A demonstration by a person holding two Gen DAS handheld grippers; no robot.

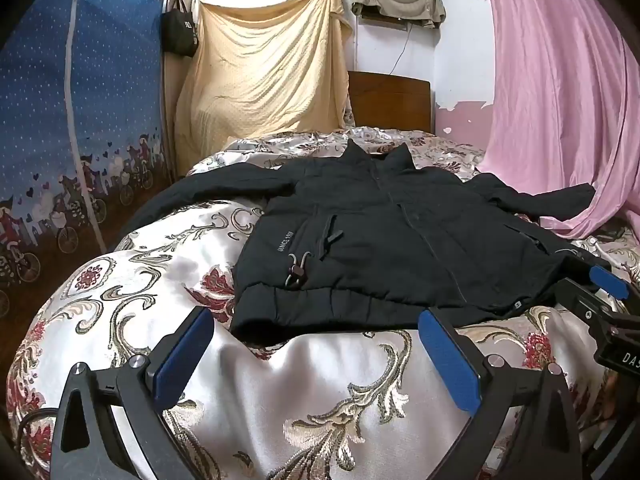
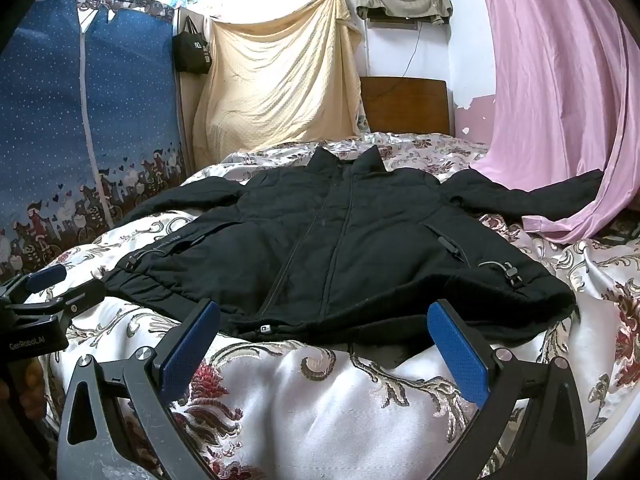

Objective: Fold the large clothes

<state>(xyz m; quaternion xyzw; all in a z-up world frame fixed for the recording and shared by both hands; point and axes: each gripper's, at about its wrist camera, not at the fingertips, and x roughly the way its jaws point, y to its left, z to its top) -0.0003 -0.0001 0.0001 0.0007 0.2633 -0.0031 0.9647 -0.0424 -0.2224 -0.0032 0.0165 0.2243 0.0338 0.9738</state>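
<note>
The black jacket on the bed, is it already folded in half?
No, the black jacket lies spread flat, front up, both sleeves stretched out sideways.

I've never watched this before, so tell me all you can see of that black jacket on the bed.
The black jacket lies flat, front up and zipped, on the floral bedspread, collar toward the headboard, sleeves spread sideways. It looks padded and matte, with zip pockets and hem drawcord toggles. One sleeve reaches the pink curtain. Neither gripper touches it.

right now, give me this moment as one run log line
stage: pre-grasp | black jacket: spread flat, front up on bedspread | left gripper: open, short of hem | right gripper: open at hem | folds: none
</note>
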